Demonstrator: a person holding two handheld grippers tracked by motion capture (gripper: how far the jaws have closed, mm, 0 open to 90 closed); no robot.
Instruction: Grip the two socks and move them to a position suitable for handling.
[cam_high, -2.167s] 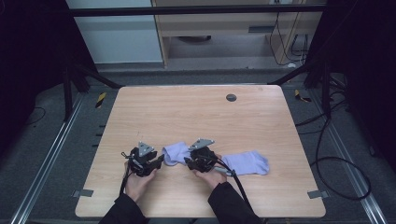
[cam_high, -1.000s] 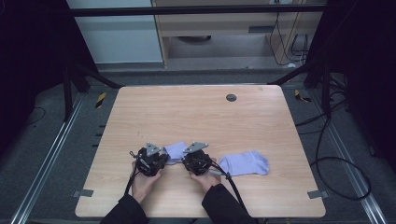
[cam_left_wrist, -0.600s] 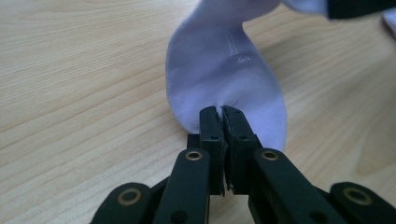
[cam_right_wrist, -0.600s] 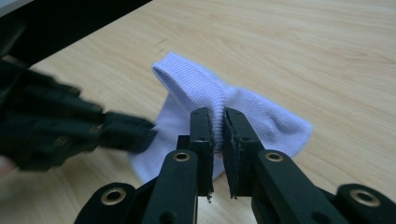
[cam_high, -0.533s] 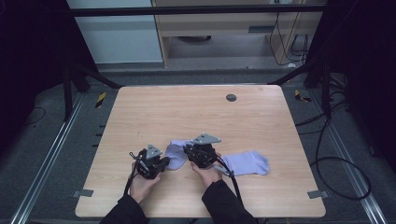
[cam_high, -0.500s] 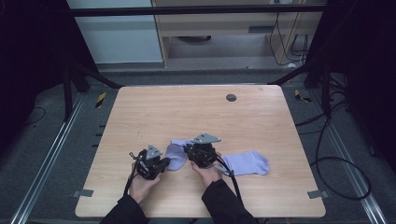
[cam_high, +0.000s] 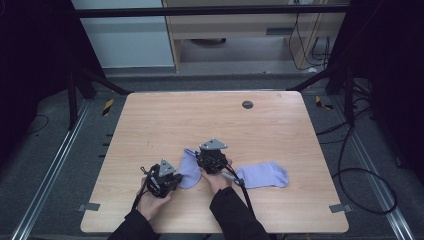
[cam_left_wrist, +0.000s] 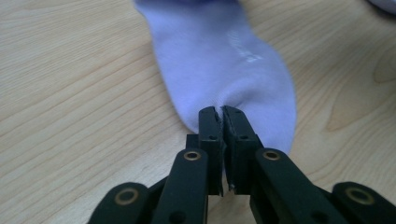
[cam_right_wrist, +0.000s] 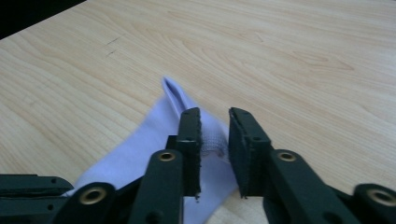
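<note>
Pale wood-grain laminate covers the table (cam_high: 165, 120), a rounded-corner rectangle that takes up the middle of the high view, with dark floor, cables and metal rails around it.

Nearest the bottom edge of that view, two dark sleeves rise into the frame. The left hand (cam_high: 151, 204) holds the left gripper (cam_high: 176, 181), a black mechanism capped by a grey three-cornered plate, low and left of centre. In the left gripper view its two flat black jaws are clenched together on the rounded end of a lilac sock (cam_left_wrist: 224, 60), the soft knit puckering where the tips bite; a faint white mark shows on the fabric higher in that frame.

Just right of it and slightly higher in the high view, the right hand (cam_high: 218, 179) holds the right gripper (cam_high: 206, 158), which sits over the upper end of the same sock. In the right gripper view its jaws stand parted, with a gap between the ribbed inner pads, and the sock's narrow folded edge peaks just beyond the left jaw in the centre of the frame. Its jaws are released, gripping nothing.

A second lilac sock (cam_high: 263, 174) lies flat, right of the hands.

Farther up the table, a small dark round disc (cam_high: 247, 104) sits near the upper edge.
</note>
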